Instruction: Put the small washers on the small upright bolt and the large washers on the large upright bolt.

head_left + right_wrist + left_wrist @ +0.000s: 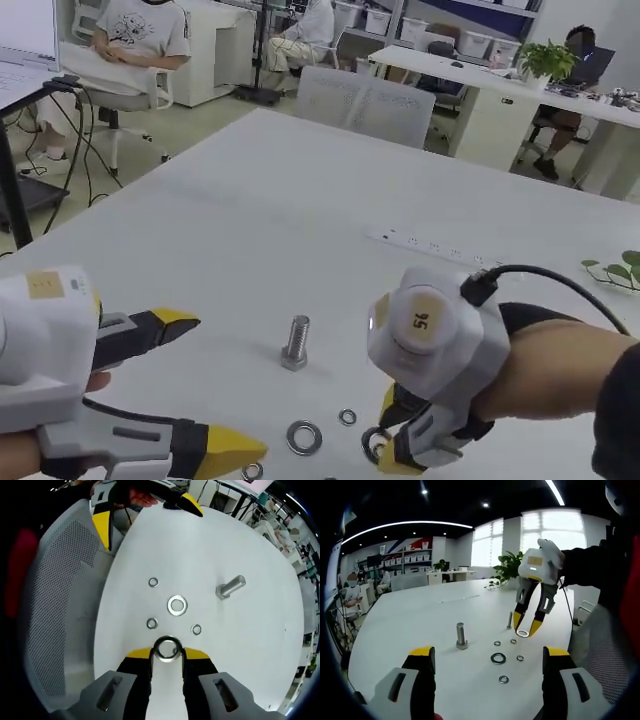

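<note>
Left tool (222, 380) idle, jaws spread wide, low over the near tabletop (300, 220). Large bolt (295, 343) stands upright mid-frame, with loose washers (304, 437) lying on my side of it. Right tool (528, 626) pinches a large washer (167, 640) at its tips. In the head view the bolt sits ahead and left of that tool, so I judge the ring must go level over the vertical shank.
</note>
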Tool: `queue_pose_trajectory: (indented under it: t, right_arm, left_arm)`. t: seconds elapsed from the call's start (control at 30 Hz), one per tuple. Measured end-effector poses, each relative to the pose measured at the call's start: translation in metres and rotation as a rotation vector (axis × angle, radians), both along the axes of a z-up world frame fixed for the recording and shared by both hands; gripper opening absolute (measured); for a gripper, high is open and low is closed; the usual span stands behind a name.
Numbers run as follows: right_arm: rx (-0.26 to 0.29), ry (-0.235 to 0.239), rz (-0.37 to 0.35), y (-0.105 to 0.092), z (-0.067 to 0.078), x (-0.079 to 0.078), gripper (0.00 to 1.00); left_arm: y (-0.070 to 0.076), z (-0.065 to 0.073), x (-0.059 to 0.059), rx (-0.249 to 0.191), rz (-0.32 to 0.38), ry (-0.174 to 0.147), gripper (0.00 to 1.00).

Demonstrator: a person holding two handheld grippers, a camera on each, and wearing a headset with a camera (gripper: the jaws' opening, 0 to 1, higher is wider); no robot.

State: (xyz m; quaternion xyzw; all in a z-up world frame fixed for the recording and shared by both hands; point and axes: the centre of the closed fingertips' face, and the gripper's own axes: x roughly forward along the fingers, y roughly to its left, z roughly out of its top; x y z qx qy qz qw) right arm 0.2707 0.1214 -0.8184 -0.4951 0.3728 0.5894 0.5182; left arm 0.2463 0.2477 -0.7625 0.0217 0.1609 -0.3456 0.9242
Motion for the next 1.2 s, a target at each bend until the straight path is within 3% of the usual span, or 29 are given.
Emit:
queue_pose_trajectory:
  t: [0.23,0.77,1.2]
  right_arm:
    - [0.026,-0.003,0.006,0.010,0.018,0.011,0.23]
    - [0.059,-0.075,0.072,0.048,0.055,0.048,0.23]
    - [0.072,-0.077,0.114,0.079,0.054,0.059,0.23]
  left_arm:
    - [-0.001,-0.001,0.000,-0.002,-0.004,0.002,0.88]
    - [0.004,-0.005,0.001,-0.002,0.010,0.012,0.88]
    - [0.010,-0.008,0.001,-0.003,0.027,0.016,0.88]
